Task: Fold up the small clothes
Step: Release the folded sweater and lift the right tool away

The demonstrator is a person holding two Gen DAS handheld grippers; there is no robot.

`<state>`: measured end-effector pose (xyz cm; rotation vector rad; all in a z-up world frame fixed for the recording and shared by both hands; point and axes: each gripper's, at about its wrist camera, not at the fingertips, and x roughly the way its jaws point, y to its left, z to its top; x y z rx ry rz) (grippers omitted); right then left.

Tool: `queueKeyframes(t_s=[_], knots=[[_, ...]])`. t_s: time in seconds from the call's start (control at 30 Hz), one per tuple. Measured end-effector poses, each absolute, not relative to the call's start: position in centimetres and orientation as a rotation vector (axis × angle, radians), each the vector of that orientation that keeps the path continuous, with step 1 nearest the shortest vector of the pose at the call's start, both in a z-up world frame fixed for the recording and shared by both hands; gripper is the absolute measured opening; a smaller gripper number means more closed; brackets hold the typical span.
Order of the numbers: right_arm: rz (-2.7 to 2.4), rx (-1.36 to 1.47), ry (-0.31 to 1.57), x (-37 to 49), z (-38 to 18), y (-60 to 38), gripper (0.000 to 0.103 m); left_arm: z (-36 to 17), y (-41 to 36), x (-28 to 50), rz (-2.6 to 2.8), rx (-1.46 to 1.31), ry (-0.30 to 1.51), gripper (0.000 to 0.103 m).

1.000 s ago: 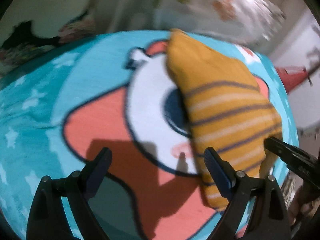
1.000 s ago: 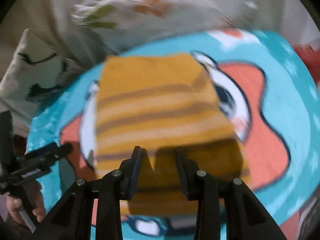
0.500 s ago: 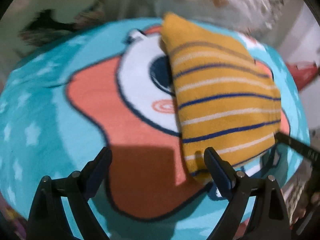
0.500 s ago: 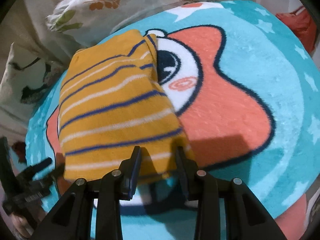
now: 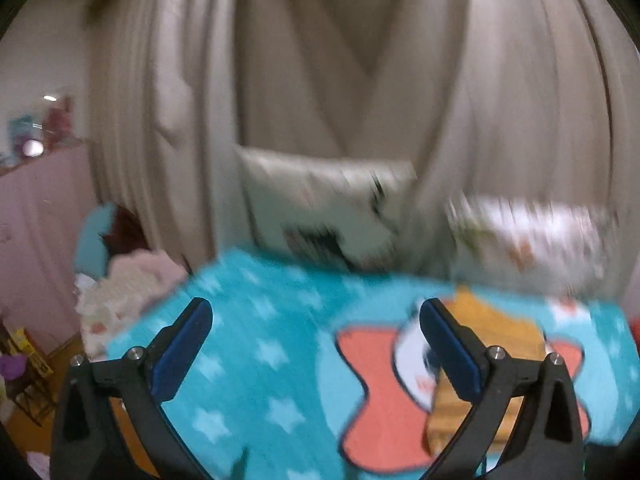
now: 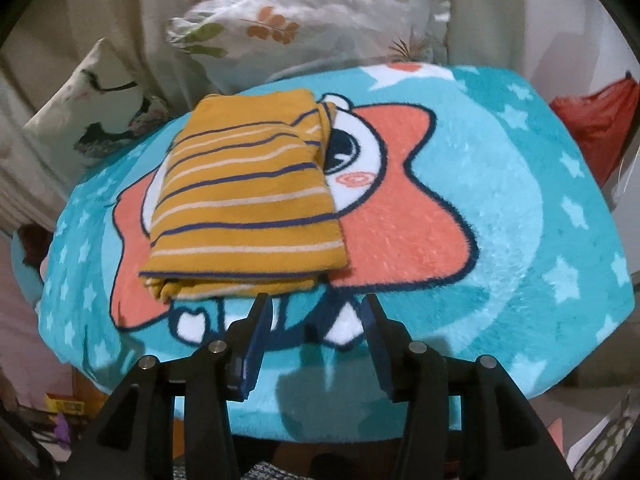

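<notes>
A folded mustard-yellow garment with navy and white stripes (image 6: 244,196) lies on the turquoise cartoon blanket (image 6: 500,200), left of its middle. My right gripper (image 6: 316,312) is open and empty, held just in front of the garment's near edge, apart from it. In the blurred left wrist view the garment (image 5: 504,336) shows at the lower right, partly behind my right finger. My left gripper (image 5: 316,320) is wide open and empty, raised above the blanket (image 5: 260,344) and tilted up toward the curtain.
Patterned pillows (image 6: 312,20) lean against beige curtains (image 5: 360,80) behind the blanket. A red cloth (image 6: 596,120) lies at the right. A pink cabinet (image 5: 36,220) and a heap of clothes (image 5: 124,280) are at the left, with clutter on the floor (image 5: 24,360).
Both grippers have pulled back from the garment. The left one has swung up and away to the left. The right one has opened wider and sits lower, off the garment.
</notes>
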<state>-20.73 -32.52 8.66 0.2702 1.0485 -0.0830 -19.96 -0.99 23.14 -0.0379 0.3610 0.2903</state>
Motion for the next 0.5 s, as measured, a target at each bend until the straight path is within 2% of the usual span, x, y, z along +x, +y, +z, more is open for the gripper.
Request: queueKeyframes(t_s=[0.1, 0.2, 0.3, 0.5], knots=[[-0.077, 0.228, 1.013, -21.8, 9.7, -31.6, 0.053, 25.4, -0.1, -21.8, 0.331, -0.051, 0.298, 0.103], [-0.081, 0.202, 0.973, -22.6, 10.7, -31.1, 0.054, 26.3, -0.3, -22.2, 0.237, -0.049, 0.323, 0.103], [-0.083, 0.204, 0.964, -23.1, 11.0, -30.6, 0.057, 25.7, -1.7, -21.6, 0.127, 0.027, 0.431, 0.103], [-0.088, 0.216, 0.998, -23.2, 9.9, -30.1, 0.057, 21.3, -5.1, -20.7, 0.015, 0.079, 0.636, 0.103]])
